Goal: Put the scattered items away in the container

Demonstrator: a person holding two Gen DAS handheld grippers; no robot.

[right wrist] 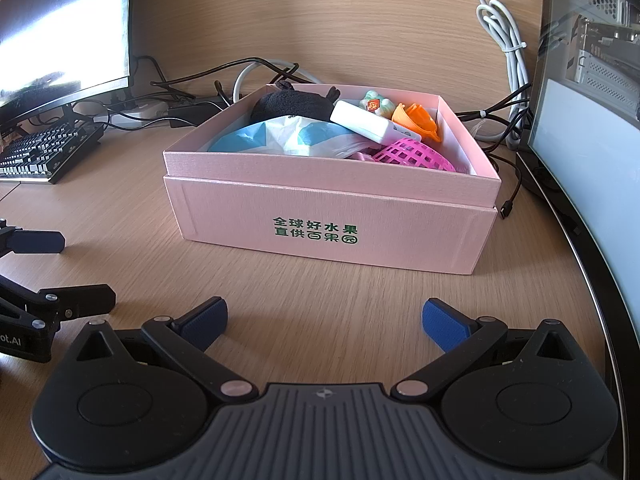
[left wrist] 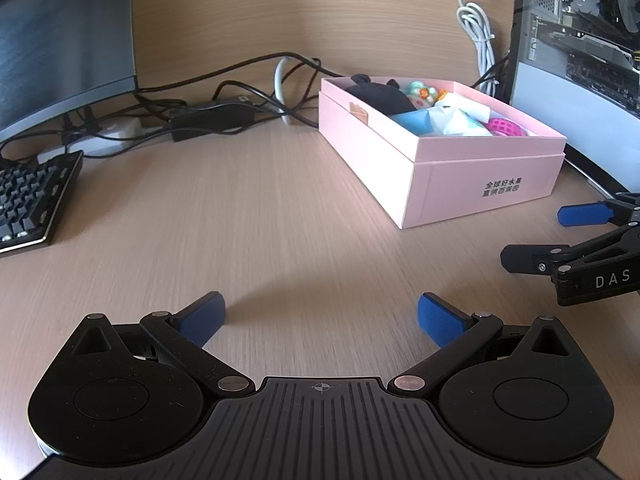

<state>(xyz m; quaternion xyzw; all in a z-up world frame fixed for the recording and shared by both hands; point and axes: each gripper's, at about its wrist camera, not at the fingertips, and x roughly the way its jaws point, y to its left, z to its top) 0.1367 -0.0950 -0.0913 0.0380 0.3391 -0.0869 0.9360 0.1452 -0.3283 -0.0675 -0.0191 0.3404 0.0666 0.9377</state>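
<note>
A pink box (right wrist: 328,216) stands on the wooden desk; it also shows in the left wrist view (left wrist: 452,176). Inside lie a black plush (right wrist: 288,106), a white block (right wrist: 372,122), an orange funnel (right wrist: 416,118), a pink mesh ball (right wrist: 412,156), a blue-and-white bag (right wrist: 288,136) and a small pastel toy (right wrist: 374,104). My right gripper (right wrist: 324,322) is open and empty, low over the desk in front of the box. My left gripper (left wrist: 320,318) is open and empty, left of the box. The right gripper (left wrist: 548,236) shows at the left view's right edge, the left gripper (right wrist: 76,268) at the right view's left edge.
A black keyboard (left wrist: 28,200) and a monitor (left wrist: 60,36) stand at the left. Tangled black cables and a power brick (left wrist: 212,118) lie behind. A white cable bundle (right wrist: 508,40) hangs at the back. A glass-sided computer case (right wrist: 592,128) stands at the right. A loose USB plug (right wrist: 506,210) lies beside the box.
</note>
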